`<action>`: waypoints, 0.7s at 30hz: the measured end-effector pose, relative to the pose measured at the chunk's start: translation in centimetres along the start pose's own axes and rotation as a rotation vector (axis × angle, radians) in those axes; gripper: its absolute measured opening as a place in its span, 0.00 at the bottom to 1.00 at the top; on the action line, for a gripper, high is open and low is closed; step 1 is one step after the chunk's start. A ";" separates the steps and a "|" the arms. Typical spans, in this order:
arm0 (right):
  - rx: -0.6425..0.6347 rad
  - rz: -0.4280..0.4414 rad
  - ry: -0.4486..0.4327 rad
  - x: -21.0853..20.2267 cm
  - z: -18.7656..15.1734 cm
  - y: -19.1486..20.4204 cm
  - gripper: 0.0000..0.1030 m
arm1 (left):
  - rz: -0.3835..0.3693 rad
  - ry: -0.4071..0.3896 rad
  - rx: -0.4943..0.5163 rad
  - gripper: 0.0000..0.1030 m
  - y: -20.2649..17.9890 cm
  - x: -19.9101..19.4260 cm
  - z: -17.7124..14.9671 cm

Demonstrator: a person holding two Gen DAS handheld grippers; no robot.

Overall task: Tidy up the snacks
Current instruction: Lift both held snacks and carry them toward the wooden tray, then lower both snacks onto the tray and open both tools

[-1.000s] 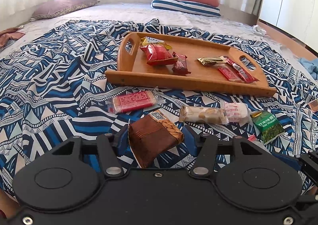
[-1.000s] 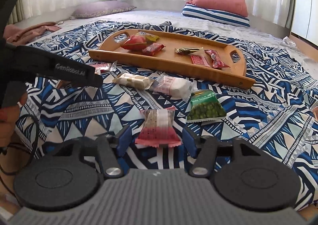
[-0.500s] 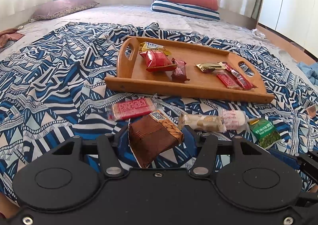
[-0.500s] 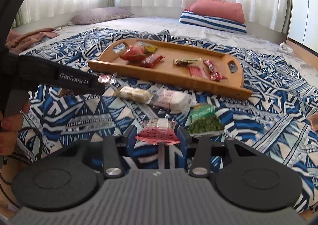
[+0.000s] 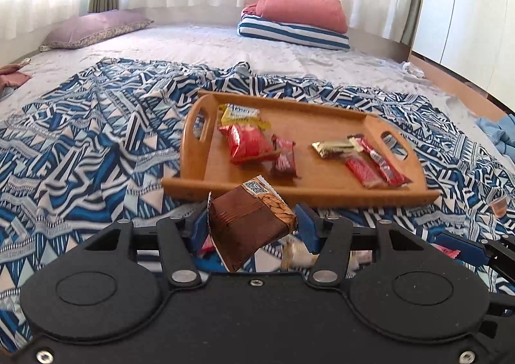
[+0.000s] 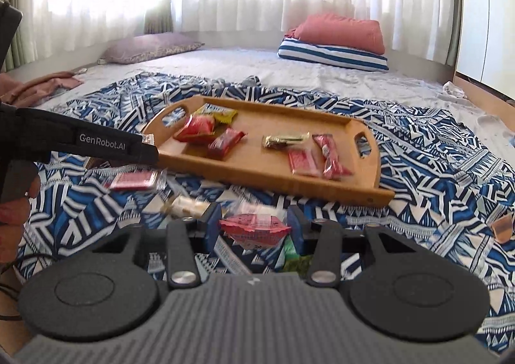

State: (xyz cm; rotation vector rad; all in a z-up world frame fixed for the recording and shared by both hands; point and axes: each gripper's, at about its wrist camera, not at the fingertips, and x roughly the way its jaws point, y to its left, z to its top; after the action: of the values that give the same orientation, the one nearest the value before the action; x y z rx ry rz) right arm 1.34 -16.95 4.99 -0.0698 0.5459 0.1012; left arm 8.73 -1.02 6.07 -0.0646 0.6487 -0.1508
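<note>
Left gripper (image 5: 251, 228) is clamped on the brown snack pack (image 5: 249, 224), blue pads pinching it from both sides, pack lifted off the blanket (image 5: 80, 151) and hanging just short of the wooden tray (image 5: 322, 193) near rim. Pack sits tilted: long axis runs diagonally from low-left near the gripper body up to the QR-code end, which points up and forward toward the tray.

To do this step well: carry it over the near rim with height to spare (the low corner hangs down and could clip the wood), aim for the bare strip in the tray's middle front, between the dark red bar (image 5: 283, 159) and the gold wrapper (image 5: 333, 145), lower before letting go.

Right gripper (image 6: 254, 228) is closed on the pink-red packet (image 6: 254, 228), held roughly flat, long axis across the fingers, side to side; one edge faces forward. It is off the blanket too, near the tray's front edge. Same rule: clear the rim, drop on the right half beside the red sticks (image 6: 317, 156).

Loose items remain on the blanket (red flat pack (image 6: 133, 179), white one (image 6: 186, 206), motion-blurred).
</note>
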 end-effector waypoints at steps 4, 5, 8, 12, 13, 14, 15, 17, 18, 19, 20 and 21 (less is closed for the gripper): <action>0.024 0.003 -0.017 0.3 1.2 -0.8 0.47 | -0.009 -0.004 0.007 0.52 -0.2 0.4 1.0; 0.032 0.004 -0.021 0.4 1.6 -1.1 0.47 | -0.013 -0.001 0.005 0.52 -0.2 0.6 1.3; 0.057 0.001 -0.037 0.9 3.1 -2.1 0.47 | -0.022 0.007 0.000 0.52 -0.2 1.3 2.2; 0.109 0.009 -0.037 2.2 5.4 -3.8 0.47 | -0.030 0.005 -0.002 0.52 -0.1 2.2 3.9; 0.123 0.012 -0.036 2.5 5.9 -4.3 0.47 | -0.031 0.003 -0.005 0.52 0.0 2.5 4.4; 0.137 0.014 -0.033 3.0 6.5 -4.7 0.47 | -0.032 0.003 -0.008 0.52 0.1 2.8 4.8; 0.150 0.016 -0.028 3.5 6.9 -5.2 0.47 | -0.034 0.004 -0.011 0.52 0.1 3.1 5.3; 0.178 0.019 -0.013 4.6 7.8 -6.0 0.47 | -0.043 0.007 -0.014 0.52 0.2 3.8 6.4; 0.195 0.022 -0.003 5.3 8.2 -6.4 0.47 | -0.048 0.009 -0.011 0.52 0.2 4.1 6.9; 0.213 0.026 0.006 5.9 8.6 -6.9 0.47 | -0.053 0.008 -0.008 0.52 0.2 4.4 7.4; 0.228 0.030 0.014 6.6 8.9 -7.3 0.47 | -0.060 0.006 -0.005 0.52 0.1 4.8 7.9; 0.237 0.032 0.021 7.2 9.2 -7.6 0.47 | -0.067 0.004 -0.002 0.52 0.1 5.2 8.4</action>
State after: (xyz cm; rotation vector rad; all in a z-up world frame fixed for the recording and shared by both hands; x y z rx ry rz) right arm 13.08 -23.09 9.39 0.1695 0.5763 0.0667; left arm 17.94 -1.62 9.66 -0.0880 0.6507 -0.2152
